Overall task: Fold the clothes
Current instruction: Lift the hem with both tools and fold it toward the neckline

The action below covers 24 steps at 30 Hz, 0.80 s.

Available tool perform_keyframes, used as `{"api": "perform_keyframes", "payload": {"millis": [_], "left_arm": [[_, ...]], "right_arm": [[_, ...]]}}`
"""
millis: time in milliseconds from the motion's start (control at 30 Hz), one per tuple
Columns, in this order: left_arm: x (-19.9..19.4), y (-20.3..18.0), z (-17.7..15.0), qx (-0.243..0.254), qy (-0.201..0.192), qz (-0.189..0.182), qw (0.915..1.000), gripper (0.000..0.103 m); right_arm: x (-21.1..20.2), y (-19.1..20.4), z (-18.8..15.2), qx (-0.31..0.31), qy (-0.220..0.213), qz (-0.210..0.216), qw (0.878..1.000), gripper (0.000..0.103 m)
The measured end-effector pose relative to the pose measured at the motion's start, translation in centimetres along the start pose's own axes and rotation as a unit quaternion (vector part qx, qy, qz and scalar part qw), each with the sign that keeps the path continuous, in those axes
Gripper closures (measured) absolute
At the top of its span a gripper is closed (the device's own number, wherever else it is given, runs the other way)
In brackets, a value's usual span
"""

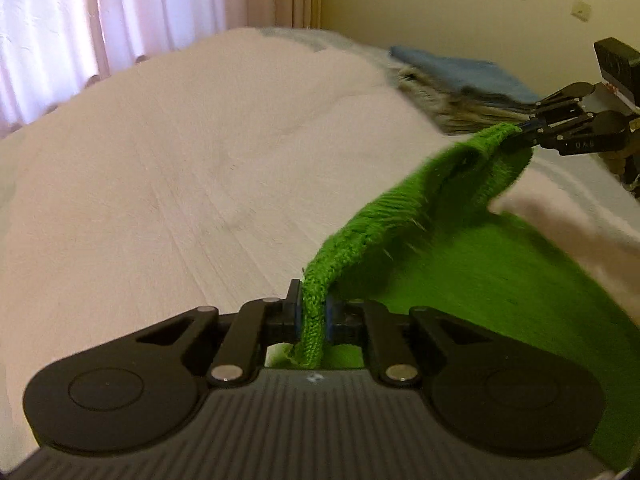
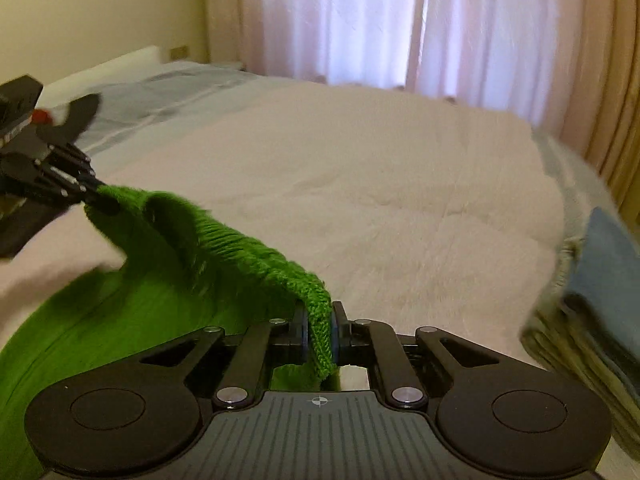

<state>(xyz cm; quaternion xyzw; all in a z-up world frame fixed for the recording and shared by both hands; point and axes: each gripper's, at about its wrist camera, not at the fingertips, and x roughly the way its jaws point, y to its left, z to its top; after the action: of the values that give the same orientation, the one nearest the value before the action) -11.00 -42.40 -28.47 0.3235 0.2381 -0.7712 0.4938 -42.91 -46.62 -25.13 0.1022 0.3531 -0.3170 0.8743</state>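
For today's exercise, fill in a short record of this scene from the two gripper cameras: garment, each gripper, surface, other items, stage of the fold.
Garment: green knitted garment, ribbed edge lifted and stretched between the two grippers, the rest hanging down below them.
Left gripper: shut on one end of the ribbed edge.
Right gripper: shut on the other end.
Surface: pale pink blanket spread on a bed.
Other items: stack of folded clothes, a blue piece on top, at the blanket's edge; curtains behind.
Stage: garment held up, no fold made yet.
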Motion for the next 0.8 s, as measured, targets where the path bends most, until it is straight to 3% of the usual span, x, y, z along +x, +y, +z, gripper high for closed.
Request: {"api": "perform_keyframes", "payload": {"millis": [100, 200, 233, 267, 333, 433, 500, 567, 600, 667, 733, 767, 800], "left_arm": [[-4.2, -5.0, -4.9, -0.033, 0.011, 0.001, 0.9994, 0.094], [-5.9, -9.6, -10.4, -0.091, 0.053, 0.007, 0.9945, 0.09], [-6.0, -10.8, -12.3, -0.118, 0.071, 0.012, 0.9903, 0.086], [-6.2, -12.0, -14.1, -0.146, 0.09, 0.016, 0.9851, 0.085], [-6.7, -14.3, -17.3, -0.204, 0.118, 0.034, 0.9712, 0.083], [-7.9, -16.1, -19.5, -0.29, 0.116, 0.051, 0.9486, 0.073], [-8.4, -16.4, -20.0, -0.349, 0.098, 0.047, 0.931, 0.072], [-8.7, -15.9, -20.4, -0.412, 0.07, 0.043, 0.9076, 0.065], [-8.9, -15.6, -20.6, -0.443, 0.056, 0.04, 0.8937, 0.06], [-8.8, -14.5, -21.1, -0.513, 0.03, 0.028, 0.8571, 0.056], [-8.1, -13.4, -21.9, -0.582, 0.012, 0.014, 0.8132, 0.055], [-7.8, -13.0, -22.3, -0.606, 0.004, 0.008, 0.7951, 0.055], [-7.3, -12.8, -22.6, -0.626, -0.004, 0.005, 0.78, 0.055]], "right_arm": [[-5.0, 4.6, -4.2, -0.04, 0.035, -0.002, 0.999, 0.094], [-6.8, 7.2, -7.8, -0.007, 0.078, -0.011, 0.997, 0.094], [-7.3, 8.1, -8.9, 0.007, 0.092, -0.015, 0.996, 0.086], [-7.9, 8.9, -10.1, 0.02, 0.106, -0.018, 0.994, 0.059], [-8.9, 10.5, -12.4, 0.048, 0.134, -0.025, 0.99, 0.027], [-10.4, 13.0, -15.8, 0.088, 0.175, -0.035, 0.98, 0.027], [-11.4, 12.6, -16.8, 0.201, 0.158, -0.026, 0.966, 0.027], [-12.1, 10.8, -17.9, 0.355, 0.119, -0.001, 0.927, 0.027], [-12.4, 9.9, -18.4, 0.428, 0.098, 0.011, 0.898, 0.027], [-12.1, 8.2, -20.1, 0.553, 0.062, 0.039, 0.83, 0.028], [-11.1, 7.5, -21.9, 0.642, 0.034, 0.058, 0.764, 0.028], [-10.5, 7.4, -22.6, 0.667, 0.025, 0.062, 0.742, 0.035], [-9.9, 7.3, -22.9, 0.68, 0.021, 0.062, 0.73, 0.038]]}}
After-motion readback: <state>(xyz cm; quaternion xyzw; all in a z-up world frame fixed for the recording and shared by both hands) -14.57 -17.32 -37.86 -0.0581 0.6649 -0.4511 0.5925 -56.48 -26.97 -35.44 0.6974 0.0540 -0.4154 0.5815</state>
